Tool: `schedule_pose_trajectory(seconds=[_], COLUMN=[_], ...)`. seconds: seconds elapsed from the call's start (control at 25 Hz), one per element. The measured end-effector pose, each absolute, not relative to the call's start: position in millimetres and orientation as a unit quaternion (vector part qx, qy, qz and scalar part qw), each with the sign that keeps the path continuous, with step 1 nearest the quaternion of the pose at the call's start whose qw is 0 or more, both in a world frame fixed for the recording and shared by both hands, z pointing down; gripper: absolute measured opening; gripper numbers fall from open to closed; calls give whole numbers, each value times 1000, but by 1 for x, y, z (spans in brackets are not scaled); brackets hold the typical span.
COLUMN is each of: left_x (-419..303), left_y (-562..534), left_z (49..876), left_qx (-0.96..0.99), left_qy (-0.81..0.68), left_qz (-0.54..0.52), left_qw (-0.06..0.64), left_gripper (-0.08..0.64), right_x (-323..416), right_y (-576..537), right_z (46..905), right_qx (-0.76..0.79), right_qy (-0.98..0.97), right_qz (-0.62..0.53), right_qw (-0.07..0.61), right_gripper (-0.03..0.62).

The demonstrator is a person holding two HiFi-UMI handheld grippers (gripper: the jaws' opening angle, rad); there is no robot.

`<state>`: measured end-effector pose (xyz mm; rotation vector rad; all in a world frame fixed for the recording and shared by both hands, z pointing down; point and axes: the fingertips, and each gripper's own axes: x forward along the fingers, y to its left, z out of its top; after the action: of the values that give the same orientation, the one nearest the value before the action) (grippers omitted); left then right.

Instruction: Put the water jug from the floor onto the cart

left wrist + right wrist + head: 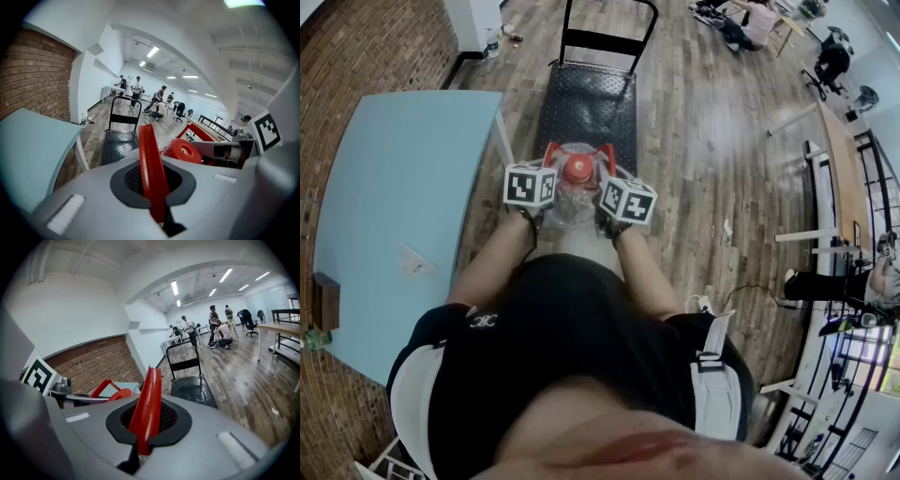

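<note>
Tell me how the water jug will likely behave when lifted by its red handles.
The water jug looks bulky, so it is probably heavy if filled; how full it is I cannot tell. Its thin red handles, pinched by the left tool and right tool, seem stiff but may pivot, letting it swing.

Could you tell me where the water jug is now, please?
Centre of the head view: the water jug is gripped by its red handles in the left gripper and right gripper, short of the cart, blue table to its left.
</note>
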<state>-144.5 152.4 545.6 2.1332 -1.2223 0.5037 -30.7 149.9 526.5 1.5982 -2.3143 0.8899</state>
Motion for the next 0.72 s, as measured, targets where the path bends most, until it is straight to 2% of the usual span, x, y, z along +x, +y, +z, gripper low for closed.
schedule_pose_trajectory(seconds=[0.72], left_x=[-87], left_y=[167], left_z=[555], left_qx=[805], left_qy=[-463], left_qz=[214], left_qw=[304], left_gripper=[0], right_x=[23], right_y=[169], right_z=[547], right_qx=[541], right_qy=[-767], right_qz=[333], right_qw=[85], right_gripper=[15])
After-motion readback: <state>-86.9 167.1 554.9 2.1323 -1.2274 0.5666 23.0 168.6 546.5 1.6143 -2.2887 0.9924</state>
